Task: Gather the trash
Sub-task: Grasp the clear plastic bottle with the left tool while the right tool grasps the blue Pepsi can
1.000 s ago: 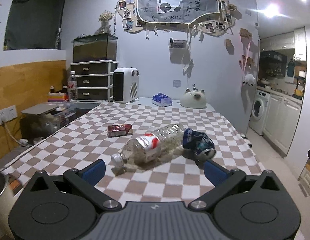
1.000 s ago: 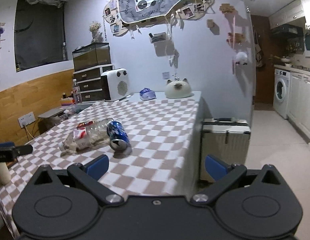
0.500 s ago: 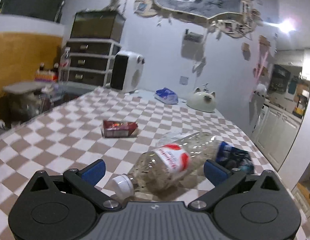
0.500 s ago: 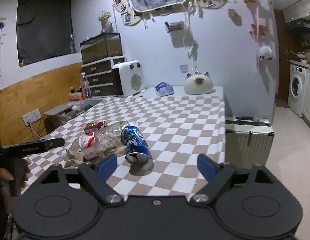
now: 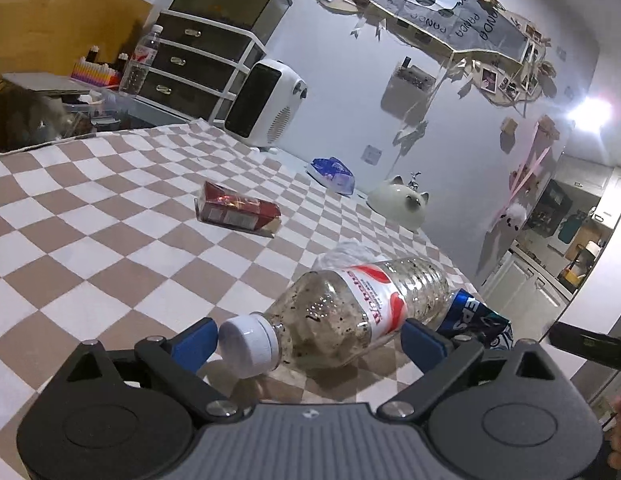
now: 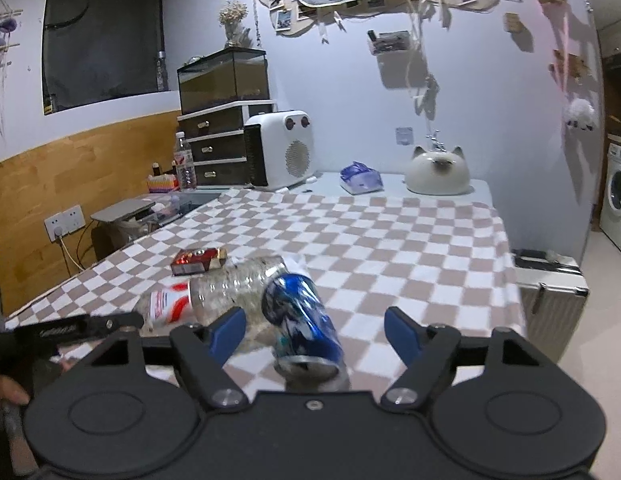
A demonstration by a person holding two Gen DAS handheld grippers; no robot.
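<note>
on the checkered table point(image 5: 90, 240), we have brought both tools in: left gripper point(image 5: 308, 338) straddles the plastic bottle point(image 5: 350, 312), right gripper point(image 6: 316, 330) the blue can point(image 6: 302, 320), jaws closing, neither clamped yet, so both grabs look imminent

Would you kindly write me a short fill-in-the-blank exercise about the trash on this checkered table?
1. The plastic bottle lying between the left tool's fingers has a ____ cap.
2. The blue soda can lies on its ____.
3. The cigarette pack is mostly ____.

Missing words: white; side; red
</note>
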